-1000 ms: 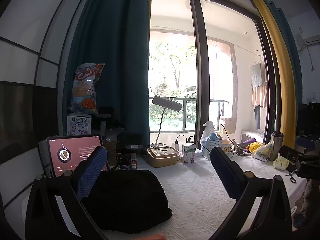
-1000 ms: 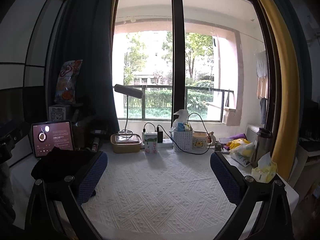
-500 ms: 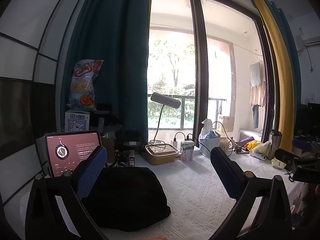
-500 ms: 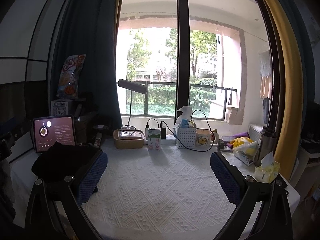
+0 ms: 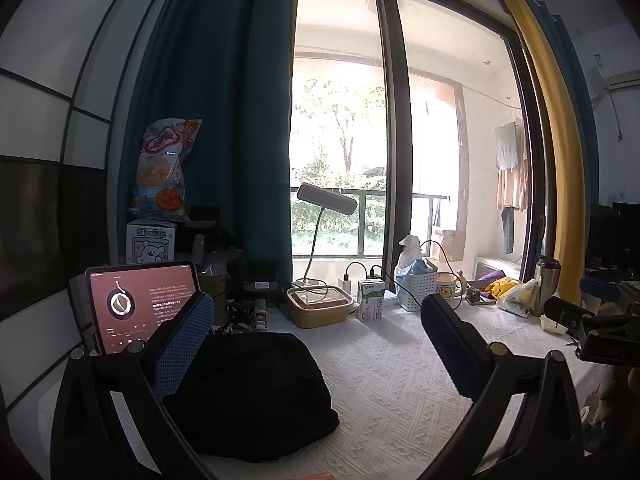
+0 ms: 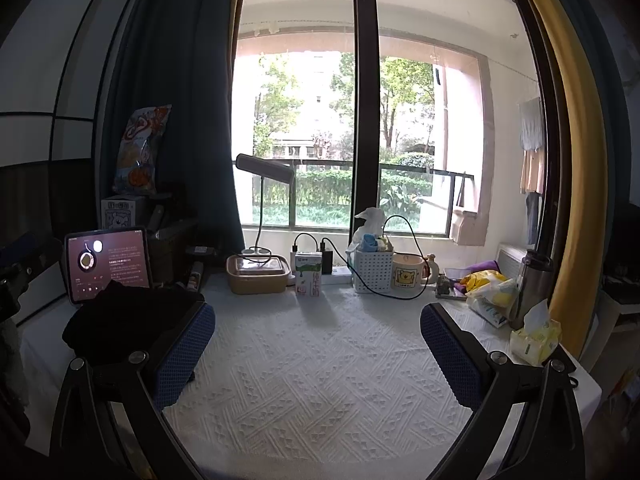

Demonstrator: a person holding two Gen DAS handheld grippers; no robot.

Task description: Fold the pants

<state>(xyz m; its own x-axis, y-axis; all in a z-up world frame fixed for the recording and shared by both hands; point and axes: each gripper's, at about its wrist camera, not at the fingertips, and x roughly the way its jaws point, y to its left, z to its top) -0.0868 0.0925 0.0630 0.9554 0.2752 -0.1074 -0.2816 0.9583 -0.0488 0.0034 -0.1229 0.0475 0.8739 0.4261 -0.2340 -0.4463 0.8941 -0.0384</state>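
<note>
black pants (image 5: 252,392) are sitting in a folded bundle on the left side of the white textured tablecloth (image 6: 320,380), right in front of the tablet (image 5: 140,304); left gripper (image 5: 316,344) is spread wide, holding nothing, blue pads up above the cloth; right gripper (image 6: 318,354) same deal, wide and empty over bare cloth; lunchbox (image 6: 258,274) and milk carton (image 6: 309,274) further back by the window

On the table (image 6: 320,380), the pants (image 6: 128,320) lie at nine o'clock before the tablet (image 6: 108,264), while the lamp (image 6: 262,208), food container (image 6: 256,276), milk carton (image 6: 308,274), basket (image 6: 374,270) and mug (image 6: 408,274) line the twelve o'clock edge, the flask (image 6: 530,288) at two.
</note>
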